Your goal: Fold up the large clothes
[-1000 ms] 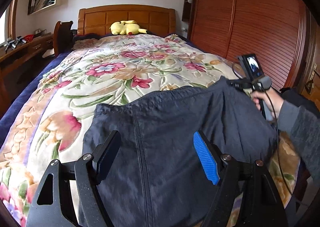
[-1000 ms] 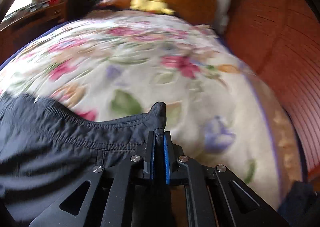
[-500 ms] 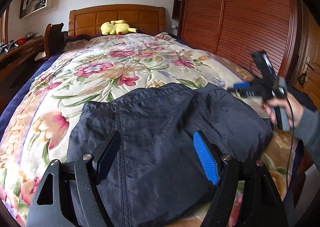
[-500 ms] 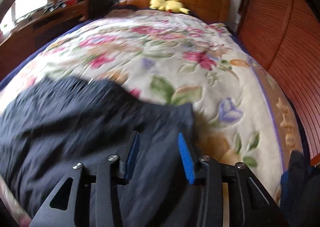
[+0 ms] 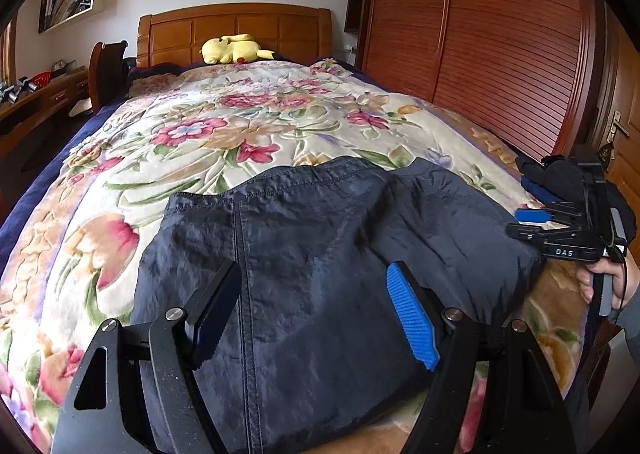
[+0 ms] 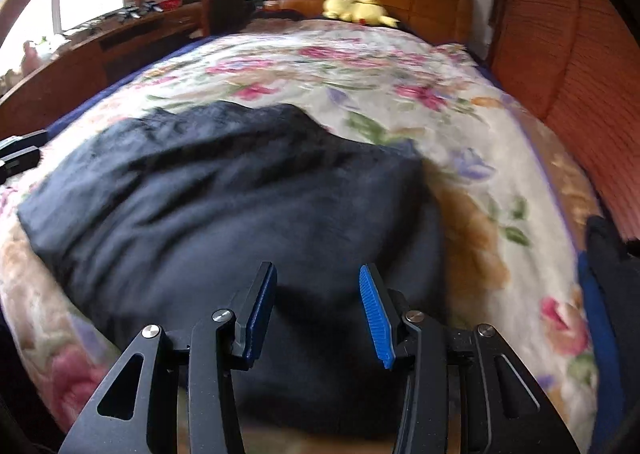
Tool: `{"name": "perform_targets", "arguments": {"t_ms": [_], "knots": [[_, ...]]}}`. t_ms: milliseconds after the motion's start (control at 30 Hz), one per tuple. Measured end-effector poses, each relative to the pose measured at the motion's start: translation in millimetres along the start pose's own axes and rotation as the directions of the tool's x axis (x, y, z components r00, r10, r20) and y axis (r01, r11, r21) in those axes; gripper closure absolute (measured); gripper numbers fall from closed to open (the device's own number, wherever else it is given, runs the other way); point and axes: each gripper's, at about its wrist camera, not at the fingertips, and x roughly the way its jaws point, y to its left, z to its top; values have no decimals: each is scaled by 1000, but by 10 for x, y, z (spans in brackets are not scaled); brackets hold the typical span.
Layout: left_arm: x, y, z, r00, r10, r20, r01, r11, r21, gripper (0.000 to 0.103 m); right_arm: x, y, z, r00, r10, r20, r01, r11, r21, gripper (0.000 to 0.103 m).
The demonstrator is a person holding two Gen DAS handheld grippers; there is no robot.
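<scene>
A: Where are the trousers (image 5: 320,254)?

B: On the bed (image 5: 120,174), lower middle of the left wrist frame. They lie doubled over on the flowered blanket, the waistband toward the headboard (image 5: 236,30), the stitched seam running down toward the camera.

A: And the jaws?

B: The left gripper (image 5: 314,310) hangs above the cloth, jaws wide apart and gripping nothing. The right gripper (image 6: 318,314) has its jaws parted too, nothing between the pads; its picture is blurred. In the left view it sits at the right edge, held in a hand (image 5: 608,282), clear of the cloth.

A: How far along?

B: I judge one fold is made. The right side looks puffy, so smoothing and at least one more fold seem left.

A: Anything else?

B: A yellow plush toy (image 5: 236,48) by the headboard, upper middle.
</scene>
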Motion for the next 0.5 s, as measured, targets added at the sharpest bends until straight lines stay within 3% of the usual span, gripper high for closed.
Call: {"name": "perform_targets", "arguments": {"t_ms": [100,233,333,500], "knots": [[6,24,-26,1000,1,-7,-2,1000,-6,27,-5,-228,-151,1000,-17,-24,19,998,54,58],[14,29,-56,1000,0,-17,-1,1000,-12,27,263,-422,-408,991,-36,-129,44,997,59,58],[-15,14,-67,1000,14,-3,-14,1000,-9,27,298,-566,-467,993,2,-119,14,991,135,58],[-26,44,-85,1000,13,-5,-13,1000,-19,27,65,-382,-300,992,-111,-68,115,992,59,58]]}}
